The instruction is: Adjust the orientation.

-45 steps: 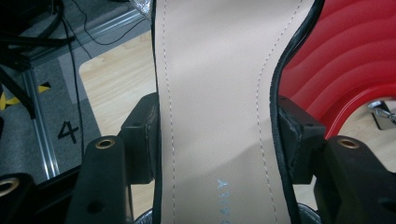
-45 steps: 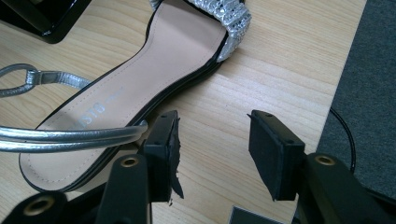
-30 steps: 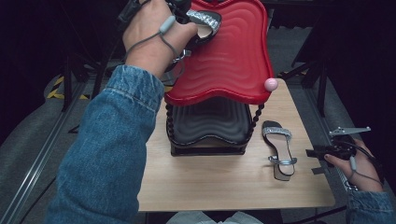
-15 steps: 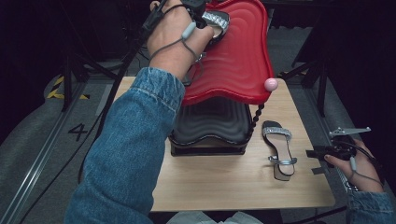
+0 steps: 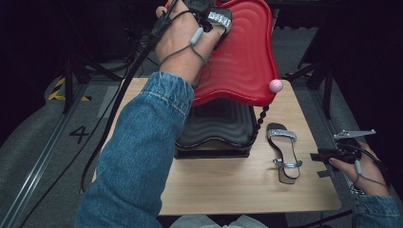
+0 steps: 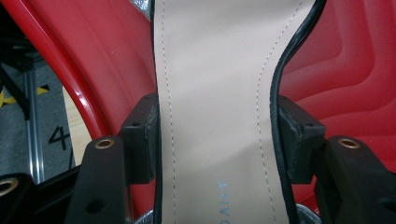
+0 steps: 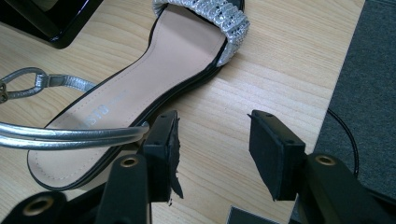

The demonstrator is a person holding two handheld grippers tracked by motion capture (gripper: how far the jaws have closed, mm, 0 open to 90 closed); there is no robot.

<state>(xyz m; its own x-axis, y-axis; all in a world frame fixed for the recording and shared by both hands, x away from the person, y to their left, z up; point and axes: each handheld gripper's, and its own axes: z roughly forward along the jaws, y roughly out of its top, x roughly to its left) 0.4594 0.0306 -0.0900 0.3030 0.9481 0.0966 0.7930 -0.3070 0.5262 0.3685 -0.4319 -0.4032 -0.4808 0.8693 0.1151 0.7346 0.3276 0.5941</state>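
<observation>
A black "4" is marked on the grey floor (image 5: 78,134) left of the table. Faint printed lettering is seen on each sandal insole (image 6: 219,196) (image 7: 105,112), but cannot be read.

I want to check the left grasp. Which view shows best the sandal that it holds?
The left gripper view: the held sandal sits clamped between both jaws. The high view shows its strap end over the red tray.

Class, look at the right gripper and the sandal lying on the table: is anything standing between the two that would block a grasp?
Nothing visible does. The right gripper is open just beside the sandal on the wooden table, with bare wood between its jaws. One jaw sits by the silver ankle strap; whether they touch is unclear.
</observation>
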